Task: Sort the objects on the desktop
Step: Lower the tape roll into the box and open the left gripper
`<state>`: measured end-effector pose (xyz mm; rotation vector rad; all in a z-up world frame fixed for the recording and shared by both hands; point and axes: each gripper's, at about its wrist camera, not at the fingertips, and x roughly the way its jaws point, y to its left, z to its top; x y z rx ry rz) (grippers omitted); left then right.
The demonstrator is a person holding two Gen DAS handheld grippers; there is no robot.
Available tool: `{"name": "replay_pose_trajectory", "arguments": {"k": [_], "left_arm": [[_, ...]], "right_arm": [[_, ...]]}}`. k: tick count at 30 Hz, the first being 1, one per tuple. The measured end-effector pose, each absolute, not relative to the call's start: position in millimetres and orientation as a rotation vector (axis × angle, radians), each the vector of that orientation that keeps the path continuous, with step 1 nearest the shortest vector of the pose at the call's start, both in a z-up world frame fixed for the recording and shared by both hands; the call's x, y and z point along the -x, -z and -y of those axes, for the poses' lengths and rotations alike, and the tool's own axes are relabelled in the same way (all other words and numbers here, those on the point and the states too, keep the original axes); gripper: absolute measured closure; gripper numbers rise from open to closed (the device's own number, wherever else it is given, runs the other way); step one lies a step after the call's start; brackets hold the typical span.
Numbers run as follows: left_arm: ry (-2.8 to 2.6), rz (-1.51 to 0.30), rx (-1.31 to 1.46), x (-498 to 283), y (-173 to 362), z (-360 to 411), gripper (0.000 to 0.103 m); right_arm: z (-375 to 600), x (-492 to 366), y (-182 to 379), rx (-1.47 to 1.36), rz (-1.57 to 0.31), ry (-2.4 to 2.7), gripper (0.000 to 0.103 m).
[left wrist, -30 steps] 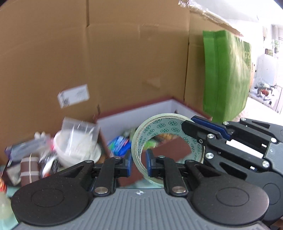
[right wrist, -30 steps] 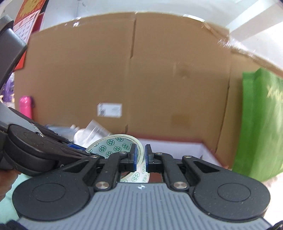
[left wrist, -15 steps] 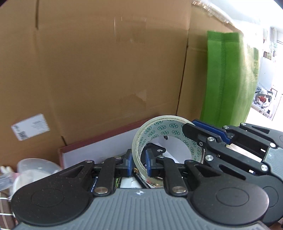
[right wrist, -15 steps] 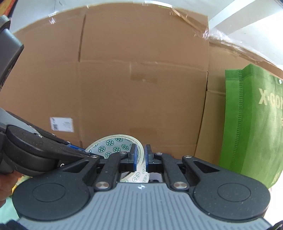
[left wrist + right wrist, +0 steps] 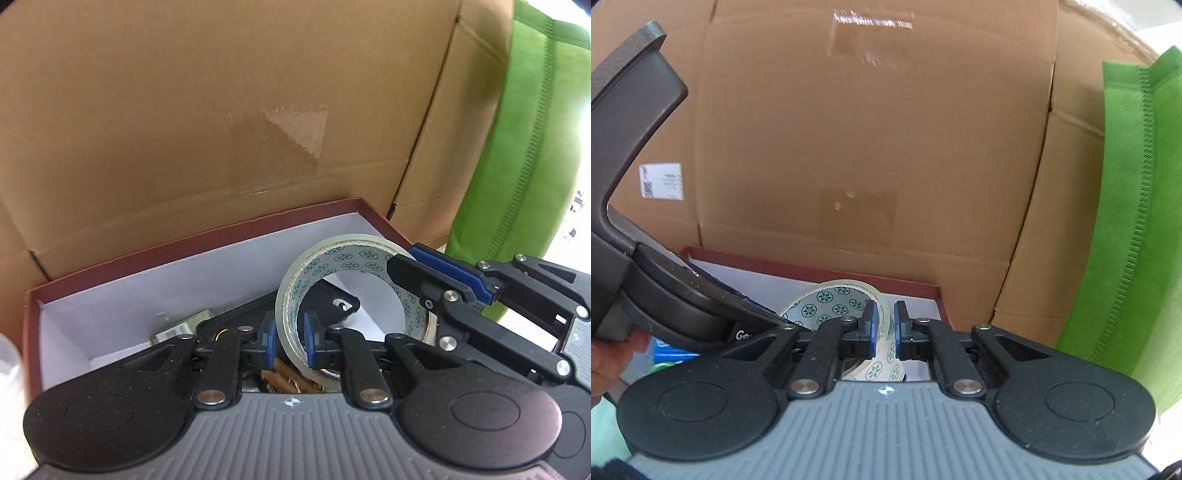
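A roll of clear tape (image 5: 332, 258) with a green-patterned white core hangs upright over a dark red box (image 5: 192, 240) with white inner walls. My left gripper (image 5: 290, 341) is shut on the roll's near wall. My right gripper (image 5: 884, 328) is shut on the roll's opposite wall (image 5: 831, 299), and its black and blue fingers (image 5: 443, 273) show at right in the left wrist view. The box (image 5: 812, 269) holds a black case (image 5: 328, 302), a clear packet (image 5: 184, 325) and brown sticks (image 5: 284, 376).
A tall cardboard wall (image 5: 221, 110) stands right behind the box. A green fabric bag (image 5: 524, 147) stands at the right, also in the right wrist view (image 5: 1137, 221). A clear container's edge (image 5: 7, 362) shows at far left. A hand (image 5: 609, 354) holds the left gripper.
Both grippers have carried the tape roll forward and lower, to above the red box. The box interior has come into view and the clutter at left has dropped out of frame.
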<state>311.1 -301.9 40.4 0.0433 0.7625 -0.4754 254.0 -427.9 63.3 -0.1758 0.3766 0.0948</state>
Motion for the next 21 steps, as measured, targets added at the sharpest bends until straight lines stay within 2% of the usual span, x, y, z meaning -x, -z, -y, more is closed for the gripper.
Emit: {"name": "replay_pose_trajectory", "arguments": {"k": [5, 7, 9, 10, 12, 13, 15, 21], "left_arm": [[0.483, -0.733, -0.032, -322, -37, 307, 0.088], [0.49, -0.699, -0.023, -319, -35, 305, 0.078], [0.464, -0.689, -0.015, -316, -36, 301, 0.048], [0.444, -0.683, -0.008, -314, -37, 298, 0.042], [0.43, -0.669, 0.041, -312, -38, 289, 0.034], [0.429, -0.667, 0.063, -310, -39, 285, 0.032], [0.433, -0.662, 0.076, -306, -39, 279, 0.023], [0.42, -0.575, -0.028, -276, -46, 271, 0.022]], "right_arm": [[434, -273, -57, 0.163, -0.389, -0.084, 0.096], [436, -279, -55, 0.138, -0.389, -0.081, 0.094], [443, -276, -54, 0.11, -0.381, -0.065, 0.094], [447, -273, -55, 0.098, -0.369, -0.058, 0.09], [454, -268, -57, 0.06, -0.353, -0.047, 0.075], [457, -265, -57, 0.037, -0.349, -0.041, 0.061], [461, -258, -58, -0.002, -0.344, -0.048, 0.054], [458, -233, -54, -0.021, -0.337, -0.05, 0.03]]}}
